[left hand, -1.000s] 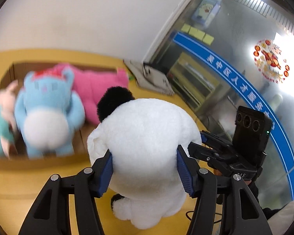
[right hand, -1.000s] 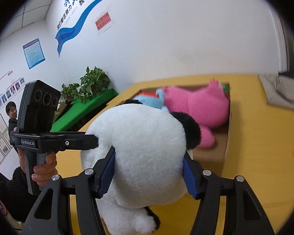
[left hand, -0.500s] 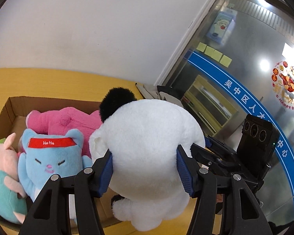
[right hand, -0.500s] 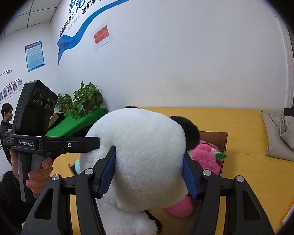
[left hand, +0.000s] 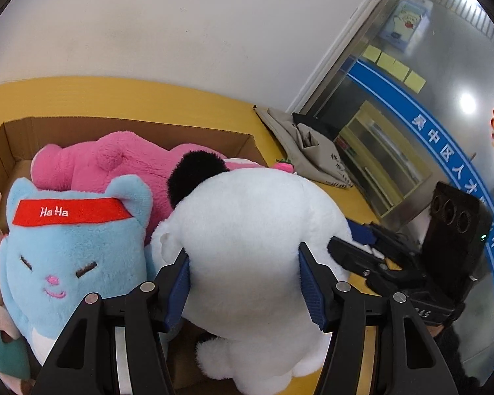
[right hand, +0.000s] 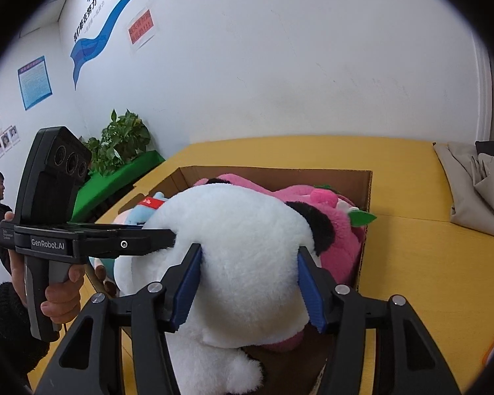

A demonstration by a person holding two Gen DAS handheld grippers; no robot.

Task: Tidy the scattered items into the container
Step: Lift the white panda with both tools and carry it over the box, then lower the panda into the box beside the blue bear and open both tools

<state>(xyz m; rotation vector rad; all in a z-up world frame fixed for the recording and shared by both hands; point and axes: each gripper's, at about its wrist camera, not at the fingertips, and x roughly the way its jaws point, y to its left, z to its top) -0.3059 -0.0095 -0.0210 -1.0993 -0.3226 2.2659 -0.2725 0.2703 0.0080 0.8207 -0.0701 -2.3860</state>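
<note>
We see the white panda plush clamped between the blue pads of our left gripper, and the right gripper also squeezes it from its own side, so both claws are closed on the same toy. The panda hangs over the near right part of the cardboard box. Just left of it in the box sits the blue cat plush, whose red headband reads "HaHa". Behind them lies the pink plush. In the right wrist view the side of the left gripper carries the words "GenRobot.AI". The box stands on a yellow table. Farther right a grey folded cloth lies on it. Beyond are a white wall with blue Chinese writing and a green plant.
</note>
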